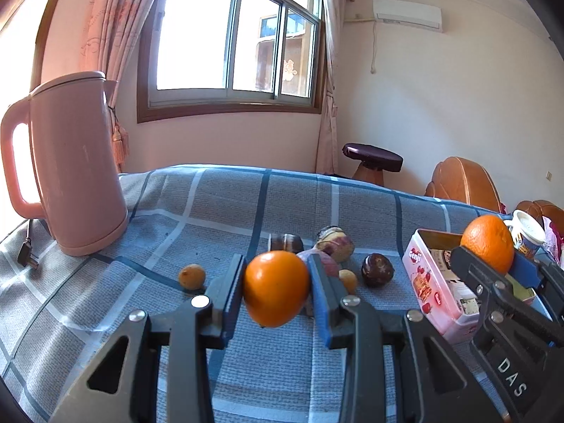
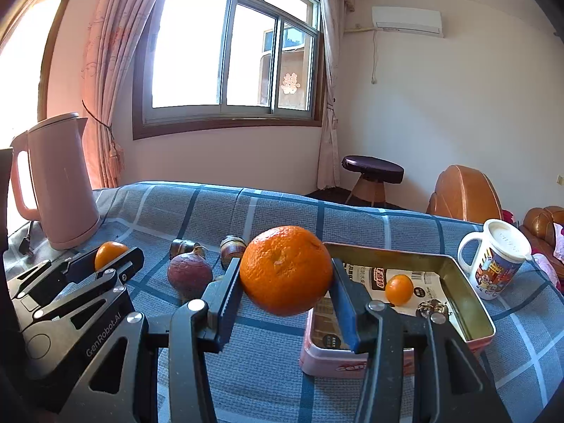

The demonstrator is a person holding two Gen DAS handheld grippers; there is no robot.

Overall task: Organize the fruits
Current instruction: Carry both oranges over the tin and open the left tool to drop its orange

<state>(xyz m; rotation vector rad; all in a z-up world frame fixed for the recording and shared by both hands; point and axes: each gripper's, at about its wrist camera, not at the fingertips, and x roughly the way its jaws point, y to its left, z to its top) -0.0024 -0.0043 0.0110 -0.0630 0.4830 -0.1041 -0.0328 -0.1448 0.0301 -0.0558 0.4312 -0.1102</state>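
Grippers both loaded right now. Left gripper [image 1: 276, 290] is clamped on a small orange [image 1: 276, 289], blue pads pressing it from both sides, held up off the checked cloth [image 1: 211, 218] and angled a bit downward toward the loose fruit. From the right wrist view you can see that left gripper [image 2: 116, 252] reaching in from the left side, low over the cloth, orange [image 2: 109, 252] peeking out between its fingers.

Right gripper [image 2: 286, 278] is squeezing a bigger orange [image 2: 286, 270], also tilted slightly down, hanging just above the near left edge of the tin [image 2: 469, 292]. In the left wrist view the same gripper [image 1: 493, 261] sits over the tin [image 1: 423, 278] with its orange [image 1: 488, 243] on top.

Inside the tin there's one tiny orange [image 2: 399, 289] lying on the printed paper. Passion fruits [image 1: 377, 269] and a couple of loquats [image 1: 192, 276] lie on the cloth between the kettle [image 1: 74, 165] and the tin. Mug [image 2: 497, 259] stands just right of the tin.
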